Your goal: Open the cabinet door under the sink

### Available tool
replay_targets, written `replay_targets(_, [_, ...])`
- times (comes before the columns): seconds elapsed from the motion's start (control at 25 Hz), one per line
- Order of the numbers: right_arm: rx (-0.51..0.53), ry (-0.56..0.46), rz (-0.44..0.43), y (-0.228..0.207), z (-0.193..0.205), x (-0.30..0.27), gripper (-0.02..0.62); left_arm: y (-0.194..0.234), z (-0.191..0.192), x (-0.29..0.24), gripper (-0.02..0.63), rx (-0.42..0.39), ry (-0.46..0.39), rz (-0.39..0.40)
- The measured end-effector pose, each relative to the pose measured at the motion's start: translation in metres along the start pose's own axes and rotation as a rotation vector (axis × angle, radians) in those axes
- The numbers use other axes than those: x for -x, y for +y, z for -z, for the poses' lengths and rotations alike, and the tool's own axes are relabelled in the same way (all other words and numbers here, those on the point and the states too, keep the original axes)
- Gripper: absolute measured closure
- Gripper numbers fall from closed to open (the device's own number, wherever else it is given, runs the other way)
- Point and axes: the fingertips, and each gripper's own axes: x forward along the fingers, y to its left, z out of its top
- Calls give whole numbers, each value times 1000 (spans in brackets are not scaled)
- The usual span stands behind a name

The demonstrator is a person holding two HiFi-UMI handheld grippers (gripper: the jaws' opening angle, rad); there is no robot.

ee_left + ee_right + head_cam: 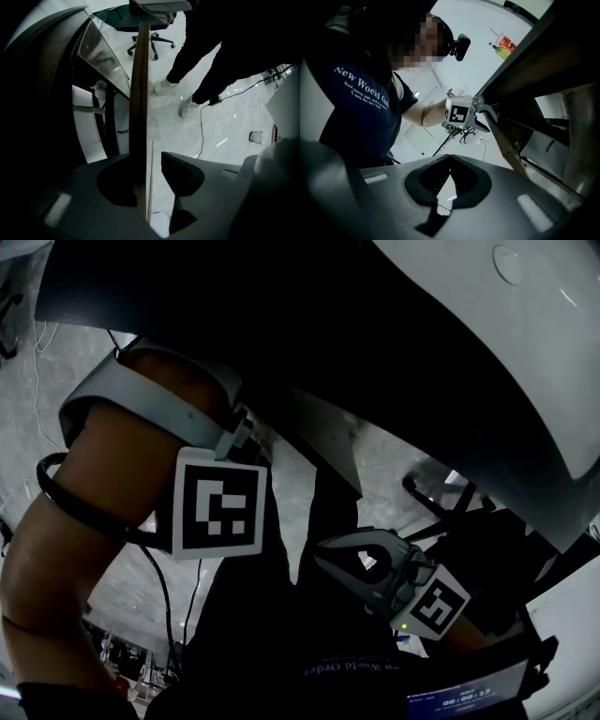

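Note:
The cabinet door [139, 84] stands ajar under the white sink [487, 362], and I see it edge-on as a thin wooden board. That edge runs between the jaws of my left gripper [143, 158]. It lies against the left pad [117, 180], while a strip of floor shows between it and the right pad [183, 174], so the gripper is open. The right gripper view shows the left gripper [483, 117] at the door's edge [506, 145]. My right gripper [450, 159] is shut and empty, held apart from the door, low in the head view [349, 563].
Inside the cabinet are a shiny slanted panel [101, 51] and white parts [86, 110]. On the pale floor beyond the door stand an office chair [147, 35] and a person's legs [197, 61]; a cable [225, 101] and a cup [255, 137] lie there too.

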Motion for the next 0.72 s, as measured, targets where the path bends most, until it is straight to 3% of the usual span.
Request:
replay_targets(0.12, [-6, 13, 6, 2, 3, 7, 594, 13, -1, 3, 484, 42, 8, -62])
replay_targets(0.24, [-3, 3, 16, 1, -2, 12, 594, 21, -4, 2, 520, 30, 25, -127])
replay_targets(0.36, [29, -22, 46, -9, -15, 16, 594, 27, -9, -4, 503, 36, 22, -180])
replay_targets(0.6, [111, -94, 178, -43, -41, 30, 594, 37, -24, -13, 486, 132, -106, -214])
replay_targets(0.72, [121, -134, 199, -48, -54, 34, 594, 33, -26, -13, 491, 118, -134, -190])
